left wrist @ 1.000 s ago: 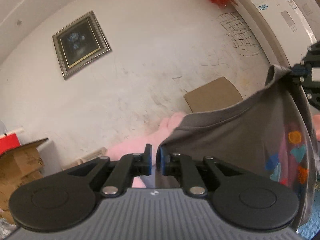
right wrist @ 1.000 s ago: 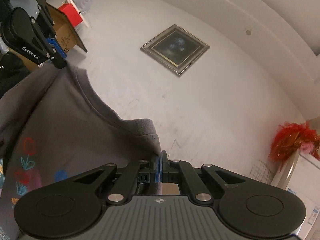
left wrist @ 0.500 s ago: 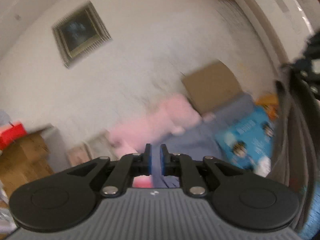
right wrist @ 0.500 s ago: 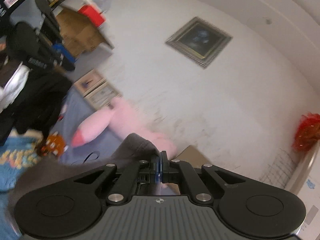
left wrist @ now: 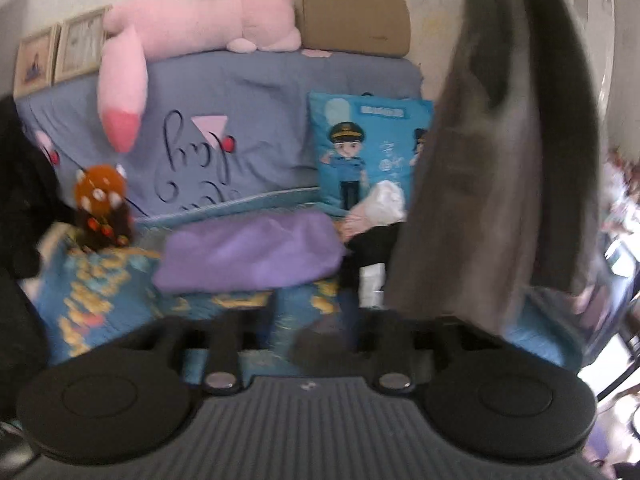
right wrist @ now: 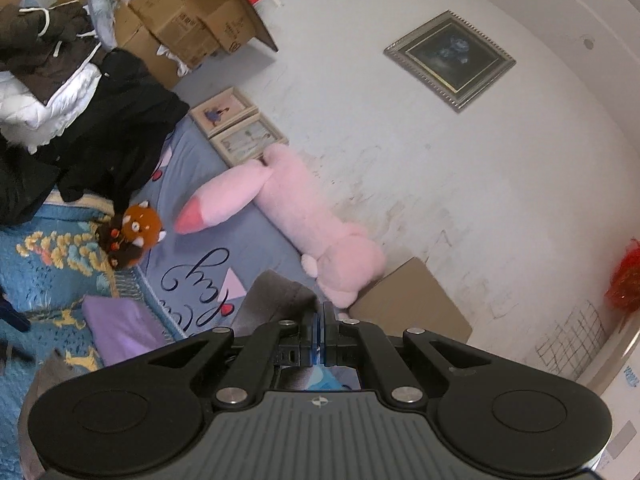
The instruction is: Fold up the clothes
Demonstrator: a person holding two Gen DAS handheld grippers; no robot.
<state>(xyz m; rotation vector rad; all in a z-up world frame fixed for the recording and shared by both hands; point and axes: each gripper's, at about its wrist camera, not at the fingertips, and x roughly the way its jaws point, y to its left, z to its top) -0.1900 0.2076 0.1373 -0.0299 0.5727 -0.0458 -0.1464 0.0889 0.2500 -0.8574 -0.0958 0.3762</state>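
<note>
- the right gripper [right wrist: 320,334] is pinching an edge of the grey cotton t-shirt [left wrist: 492,168], which is hanging bunched above the blue patterned bedspread [left wrist: 100,292].
- the left gripper [left wrist: 286,340] is standing spread, holding nothing.
- judging: catching the opposite shoulder and pulling it taut before laying it flat would be helping.

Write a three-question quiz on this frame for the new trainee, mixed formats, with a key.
1. True or false: the left gripper is clamped on the grey shirt.
2. What lies on the blue patterned blanket just ahead of the left gripper? A) a red box B) a purple cloth C) a picture frame
3. Short answer: which gripper holds the grey shirt?

Key:
1. False. Its jaws stand apart with nothing between them, and the shirt hangs off to its right.
2. B.
3. The right gripper, shut on a fold of the shirt.
</note>
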